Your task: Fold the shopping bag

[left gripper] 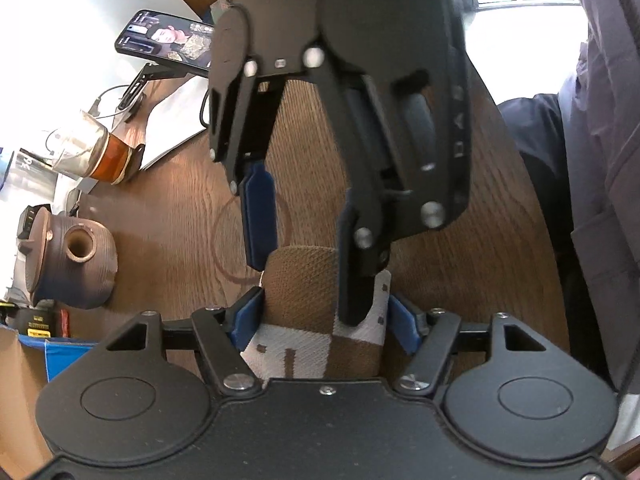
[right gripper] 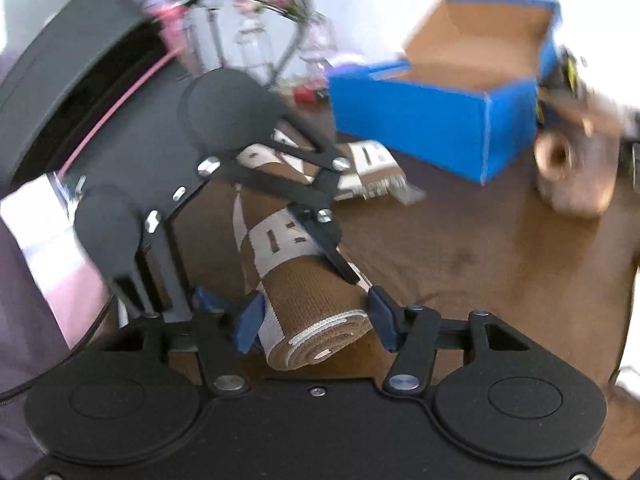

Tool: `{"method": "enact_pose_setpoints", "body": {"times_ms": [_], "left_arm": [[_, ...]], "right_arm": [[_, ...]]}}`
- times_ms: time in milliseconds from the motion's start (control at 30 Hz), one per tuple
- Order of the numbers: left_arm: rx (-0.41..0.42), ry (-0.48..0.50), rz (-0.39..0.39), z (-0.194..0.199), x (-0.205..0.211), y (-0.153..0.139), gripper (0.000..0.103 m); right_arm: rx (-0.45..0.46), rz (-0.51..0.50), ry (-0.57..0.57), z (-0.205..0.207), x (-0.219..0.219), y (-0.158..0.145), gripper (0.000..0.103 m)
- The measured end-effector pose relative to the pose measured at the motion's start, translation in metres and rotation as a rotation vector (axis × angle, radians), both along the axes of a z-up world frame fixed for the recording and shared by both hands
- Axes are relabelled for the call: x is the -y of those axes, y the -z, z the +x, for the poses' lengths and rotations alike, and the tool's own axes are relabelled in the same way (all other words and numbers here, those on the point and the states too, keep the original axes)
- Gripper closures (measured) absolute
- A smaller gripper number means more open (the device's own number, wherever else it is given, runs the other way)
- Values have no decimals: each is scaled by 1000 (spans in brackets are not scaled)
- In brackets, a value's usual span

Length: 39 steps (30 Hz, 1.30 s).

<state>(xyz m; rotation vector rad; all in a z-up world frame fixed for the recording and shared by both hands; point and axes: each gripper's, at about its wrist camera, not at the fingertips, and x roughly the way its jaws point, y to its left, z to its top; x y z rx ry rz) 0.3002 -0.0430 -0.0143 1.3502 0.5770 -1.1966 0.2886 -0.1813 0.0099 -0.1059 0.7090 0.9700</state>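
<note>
The rolled bag is gripped at both ends over the table, the right gripper at about half opening around its near end and the left gripper, toward 11 o'clock, around the far end, pads touching fabric.

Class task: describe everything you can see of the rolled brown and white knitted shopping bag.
The rolled brown and white knitted shopping bag is a tight cylinder of ribbed brown fabric with white panels bearing small brown marks. Its spiral end faces the right wrist camera. It lies across the brown wooden table, between the blue fingers of the right gripper. The left gripper straddles it farther along.
</note>
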Motion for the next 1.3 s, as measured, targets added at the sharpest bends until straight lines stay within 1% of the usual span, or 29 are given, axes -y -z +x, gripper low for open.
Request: {"method": "enact_pose_setpoints", "body": {"times_ms": [33,100,133,200,267,300,333,367,400,500,667,733,800,867,933,1033,1100,1167,1233,1300], "left_arm": [[20,13,10,-1,0,3,34],[54,34,25,-3,0,7,33],[63,39,27,-4,0,7,33],[78,38,46,-2,0,8,33],[99,52,61,-2,-2,9,33],[111,62,67,-1,-3,10,33],[118,67,70,-1,-3,10,33],[120,61,71,0,-4,10,34],[123,55,71,1,-4,10,34],[118,52,55,4,-8,9,36],[119,27,-17,5,-17,8,40],[110,-21,-66,5,-27,7,41],[86,-69,-96,4,-36,4,41],[56,-87,-114,-10,-46,0,41],[28,-97,-128,-28,-56,-3,41],[11,-122,-153,-46,-67,-5,41],[5,-169,-182,-56,-76,-5,41],[3,-210,-206,-64,-84,-5,41],[24,-225,-218,-74,-88,-3,41],[45,-225,-219,-81,-90,-1,41]], "right_arm": [[-14,1,0,3,0,0,43],[-86,32,-2,15,6,0,43],[-97,38,-4,15,7,0,44],[-165,66,-17,26,11,3,43],[-197,80,-24,33,12,5,43],[-230,88,-26,38,13,7,44],[-278,106,-30,43,14,12,47],[-325,127,-37,48,15,18,47],[-353,148,-39,52,17,22,47],[-360,170,-32,54,20,24,48],[-358,234,14,45,30,29,49],[-348,283,58,35,39,32,47],[-352,344,104,24,45,38,47],[-362,401,141,14,49,45,45],[-357,430,158,-2,49,48,42],[-306,426,179,-22,45,50,36],[-313,440,188,-34,41,53,34],[-355,468,199,-44,34,60,33],[-396,496,216,-53,26,66,30],[-416,513,239,-54,16,69,28]]}}
